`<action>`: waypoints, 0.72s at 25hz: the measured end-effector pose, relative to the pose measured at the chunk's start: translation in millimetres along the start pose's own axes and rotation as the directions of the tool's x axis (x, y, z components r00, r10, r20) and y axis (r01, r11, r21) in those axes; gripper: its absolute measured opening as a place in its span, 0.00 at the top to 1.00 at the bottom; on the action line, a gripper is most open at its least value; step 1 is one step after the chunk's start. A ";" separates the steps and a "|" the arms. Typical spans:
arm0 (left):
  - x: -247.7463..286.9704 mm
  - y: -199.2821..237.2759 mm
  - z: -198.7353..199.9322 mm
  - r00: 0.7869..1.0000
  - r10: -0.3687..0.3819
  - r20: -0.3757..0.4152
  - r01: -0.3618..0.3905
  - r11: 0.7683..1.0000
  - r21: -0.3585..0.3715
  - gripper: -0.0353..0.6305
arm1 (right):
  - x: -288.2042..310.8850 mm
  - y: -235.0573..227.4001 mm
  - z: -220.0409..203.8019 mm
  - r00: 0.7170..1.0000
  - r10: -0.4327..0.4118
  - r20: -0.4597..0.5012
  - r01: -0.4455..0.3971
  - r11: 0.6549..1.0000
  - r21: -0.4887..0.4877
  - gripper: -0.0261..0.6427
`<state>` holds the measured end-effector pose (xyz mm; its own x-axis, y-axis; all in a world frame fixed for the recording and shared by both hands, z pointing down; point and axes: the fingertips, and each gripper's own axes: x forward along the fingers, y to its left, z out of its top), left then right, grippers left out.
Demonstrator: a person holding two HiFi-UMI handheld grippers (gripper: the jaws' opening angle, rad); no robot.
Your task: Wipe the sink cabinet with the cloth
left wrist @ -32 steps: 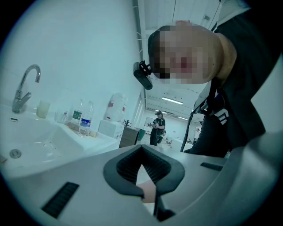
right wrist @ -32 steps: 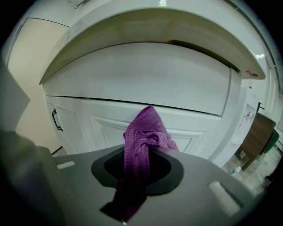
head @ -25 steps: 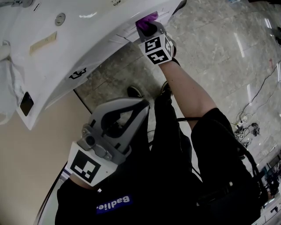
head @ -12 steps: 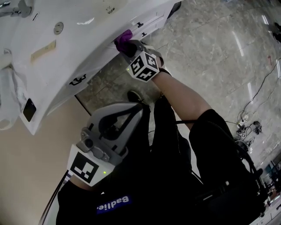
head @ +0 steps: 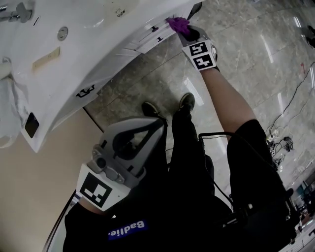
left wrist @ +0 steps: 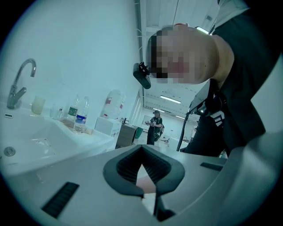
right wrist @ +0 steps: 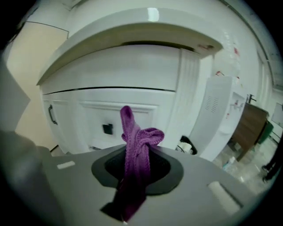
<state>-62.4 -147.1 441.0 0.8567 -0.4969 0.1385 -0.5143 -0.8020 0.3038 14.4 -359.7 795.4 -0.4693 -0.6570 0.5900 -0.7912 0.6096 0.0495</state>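
Observation:
The white sink cabinet [head: 98, 74] fills the top left of the head view. My right gripper [head: 185, 30] is stretched out to its front near the right end, shut on a purple knitted cloth [head: 177, 22] that touches the cabinet face. In the right gripper view the cloth [right wrist: 136, 145] sticks up out of the jaws in front of a panelled cabinet door [right wrist: 88, 117] with a small black handle [right wrist: 107, 129]. My left gripper [head: 158, 122] hangs close to my body, well away from the cabinet, shut and with nothing in it [left wrist: 143, 176].
A basin with a drain [head: 62, 33] and a faucet [head: 17, 11] tops the cabinet. My shoes [head: 186, 102] stand on the marble floor below it. Cables [head: 275, 142] lie at the right. Bottles [left wrist: 79, 115] stand on the counter. A white unit [right wrist: 219, 114] stands right of the cabinet.
My right gripper swept the cloth left along the cabinet front, then back to the right end and slightly higher. The left gripper has stayed in place.

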 end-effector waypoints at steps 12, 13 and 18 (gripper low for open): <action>-2.8 20.9 -9.6 0.998 0.062 -0.026 -0.062 0.998 -0.009 0.96 | 63.9 -43.4 -25.3 0.982 -0.117 -0.150 0.145 0.971 0.189 0.83; -2.5 20.6 -9.4 0.998 0.060 -0.023 -0.060 0.998 -0.010 0.96 | 67.4 -32.4 -23.1 0.984 -0.102 -0.149 0.129 0.975 0.183 0.83; -5.1 21.3 -8.6 0.998 0.060 -0.015 -0.060 0.998 -0.017 0.96 | 76.9 34.1 -12.8 0.991 -0.005 -0.131 0.020 0.994 0.110 0.83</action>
<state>-77.4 -158.8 454.9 0.8247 -0.5394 0.1702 -0.5643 -0.7647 0.3110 -43.6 -383.7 852.8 -0.4097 -0.5961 0.6905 -0.8387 0.5439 -0.0281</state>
